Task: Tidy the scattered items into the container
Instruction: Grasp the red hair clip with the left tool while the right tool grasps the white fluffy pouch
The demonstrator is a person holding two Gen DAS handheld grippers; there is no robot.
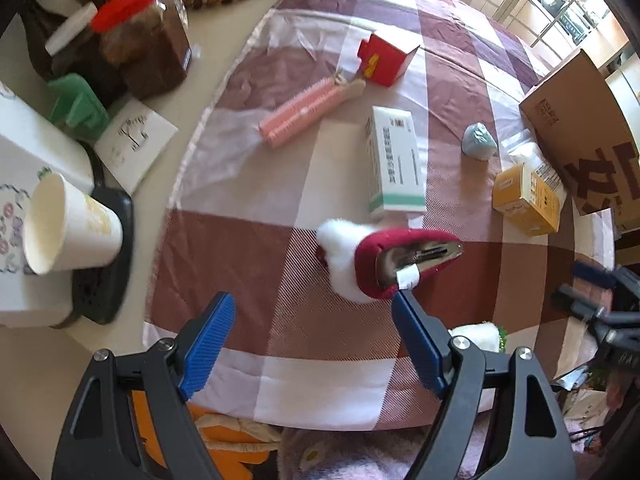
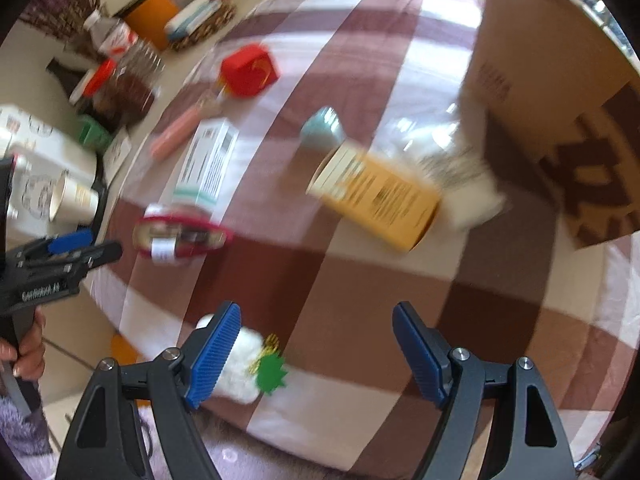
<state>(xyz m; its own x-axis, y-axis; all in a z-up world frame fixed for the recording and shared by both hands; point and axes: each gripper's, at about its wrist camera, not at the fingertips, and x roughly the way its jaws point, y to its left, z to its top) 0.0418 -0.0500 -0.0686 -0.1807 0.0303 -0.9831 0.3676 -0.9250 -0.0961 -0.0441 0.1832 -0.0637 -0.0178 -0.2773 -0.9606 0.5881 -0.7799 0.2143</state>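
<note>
On the checked cloth lie a red Santa-hat clip (image 1: 384, 260), a white medicine box (image 1: 394, 160), a pink hair roller (image 1: 304, 114), a red carton (image 1: 386, 60), a blue-grey lump (image 1: 478, 140) and a yellow box (image 1: 528, 200). The cardboard box (image 1: 580, 128) stands at the right. My left gripper (image 1: 316, 300) is open, just short of the hat clip. My right gripper (image 2: 316, 312) is open above the cloth, with a white fluffy item with a green star (image 2: 256, 364) by its left finger. The yellow box (image 2: 376, 196) and cardboard box (image 2: 560, 92) lie ahead of it, blurred.
Off the cloth at the left stand a paper cup (image 1: 68, 228) on a black tray, a red-lidded jar (image 1: 148, 36), a green holder (image 1: 78, 106), a card and a tissue box. The left gripper shows in the right wrist view (image 2: 92, 252).
</note>
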